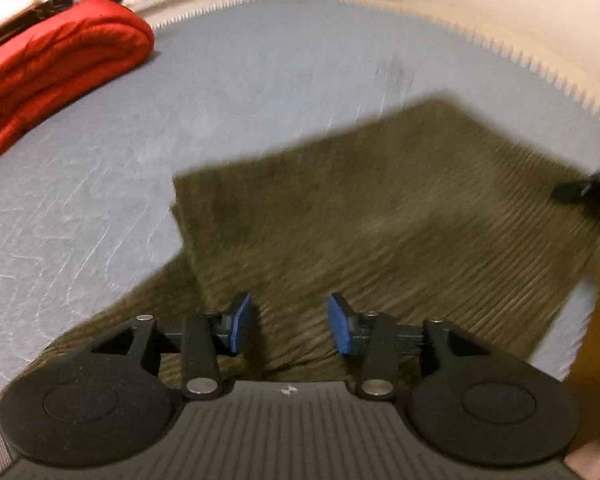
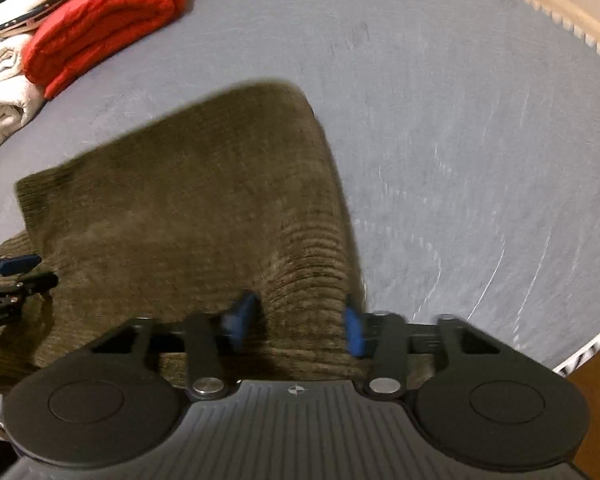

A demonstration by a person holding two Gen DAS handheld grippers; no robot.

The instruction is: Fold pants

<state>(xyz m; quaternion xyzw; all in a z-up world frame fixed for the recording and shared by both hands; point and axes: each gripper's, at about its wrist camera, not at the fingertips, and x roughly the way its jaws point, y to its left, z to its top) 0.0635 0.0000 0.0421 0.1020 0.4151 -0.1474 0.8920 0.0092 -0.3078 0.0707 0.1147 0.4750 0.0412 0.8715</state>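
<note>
The olive-brown corduroy pants (image 1: 380, 208) lie folded on the grey-blue bed sheet (image 1: 260, 60), with a lower layer sticking out at the left under the top fold. They also show in the right wrist view (image 2: 188, 200). My left gripper (image 1: 290, 322) is open just above the near edge of the pants, its blue pads apart with nothing between them. My right gripper (image 2: 296, 324) is open over the near right edge of the pants, fabric showing between its pads. The left gripper's fingertips (image 2: 16, 266) show at the left edge of the right wrist view.
A folded red garment (image 1: 56, 64) lies at the far left of the bed, with folded white and teal clothes (image 2: 0, 92) beside it. The bed's fringed edge (image 1: 520, 60) curves along the far side, next to a cream wall. Wooden floor (image 2: 596, 392) shows at the near right.
</note>
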